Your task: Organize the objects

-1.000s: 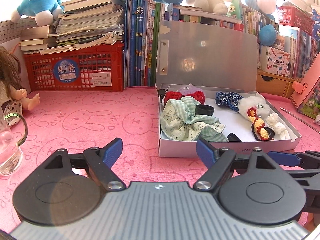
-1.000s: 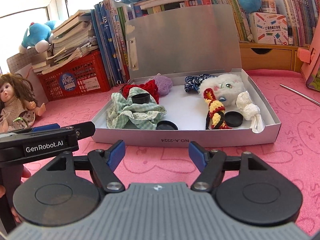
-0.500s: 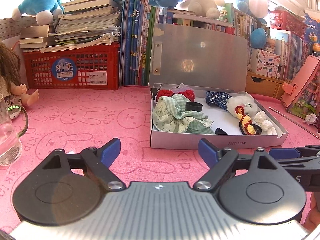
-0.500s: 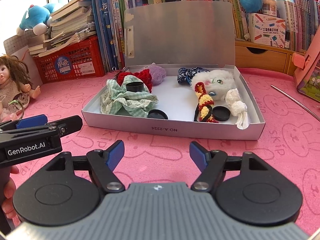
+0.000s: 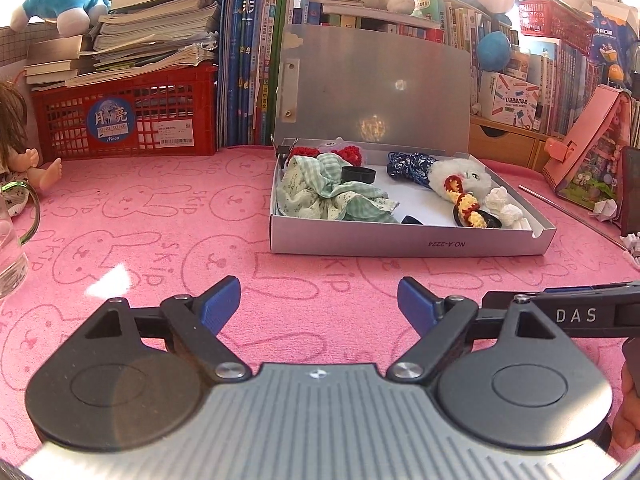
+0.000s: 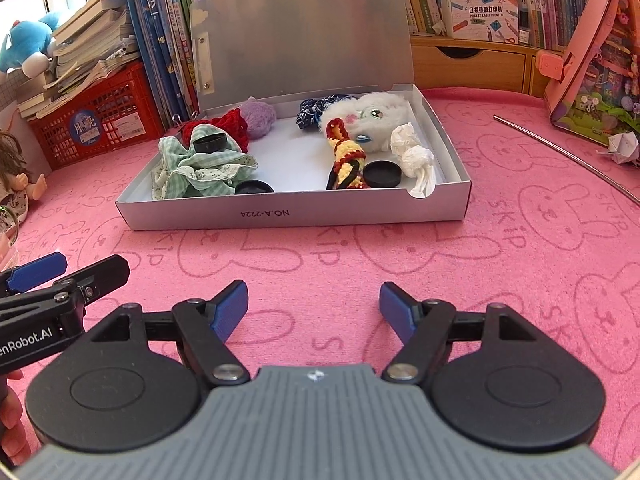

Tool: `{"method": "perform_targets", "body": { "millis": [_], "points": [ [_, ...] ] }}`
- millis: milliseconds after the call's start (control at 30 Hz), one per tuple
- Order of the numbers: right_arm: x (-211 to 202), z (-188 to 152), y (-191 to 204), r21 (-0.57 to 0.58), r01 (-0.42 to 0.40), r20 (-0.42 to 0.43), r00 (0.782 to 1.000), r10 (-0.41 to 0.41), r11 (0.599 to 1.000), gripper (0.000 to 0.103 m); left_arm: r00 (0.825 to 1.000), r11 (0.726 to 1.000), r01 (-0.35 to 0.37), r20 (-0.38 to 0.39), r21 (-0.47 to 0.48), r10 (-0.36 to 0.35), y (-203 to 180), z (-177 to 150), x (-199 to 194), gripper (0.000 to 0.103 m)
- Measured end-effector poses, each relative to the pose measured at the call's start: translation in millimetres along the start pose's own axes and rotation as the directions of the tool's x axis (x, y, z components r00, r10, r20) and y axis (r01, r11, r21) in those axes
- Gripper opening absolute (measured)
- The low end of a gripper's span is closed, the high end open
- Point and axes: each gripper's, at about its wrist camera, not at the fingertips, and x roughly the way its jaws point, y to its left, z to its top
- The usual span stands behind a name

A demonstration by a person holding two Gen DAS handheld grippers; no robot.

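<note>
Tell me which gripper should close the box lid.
Probably the right gripper. It sits open and empty, facing the middle of the box, with the upright lid straight ahead. The left gripper, also open and empty, sits off to the box's left.

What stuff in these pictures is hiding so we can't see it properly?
- Doll: left wrist view, cut off by the left picture edge.
- Red knitted thing: right wrist view, partly under the green checked cloth.
- Glass cup: left wrist view, cut off by the edge.
- Small label on the red crate: too small to read.
</note>
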Motion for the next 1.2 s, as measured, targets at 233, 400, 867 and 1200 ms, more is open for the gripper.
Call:
{"method": "perform_targets", "body": {
  "millis": [233, 400, 867, 1200],
  "points": [
    [-7, -7, -3, 0.001, -0.001, 0.013, 1.0, 0.001, 1.0, 0.084, 1.0, 1.0, 0.01, -0.01, 0.002, -0.01, -6, -7, 1, 0.089],
    [-9, -11, -6, 0.026, -0.003, 0.038, 0.999, 0.002, 1.0, 0.084, 1.0, 1.0, 0.016, -0.019, 0.0, -0.016, -10, -10, 1, 0.089],
    [-22, -23, -18, 0.114, -0.019, 0.072, 0.997, 0.011, 0.993, 0.086, 0.999, 0.999, 0.036, -0.019, 0.0, -0.036, -18, -18, -8, 0.089],
    [-40, -37, -26, 0.076, 0.01, 0.065, 0.998, -0.015, 0.997, 0.086, 0.998, 0.999, 0.045, -0.052, 0.007, -0.044, -26, -29, -22, 0.089]
  ]
}}
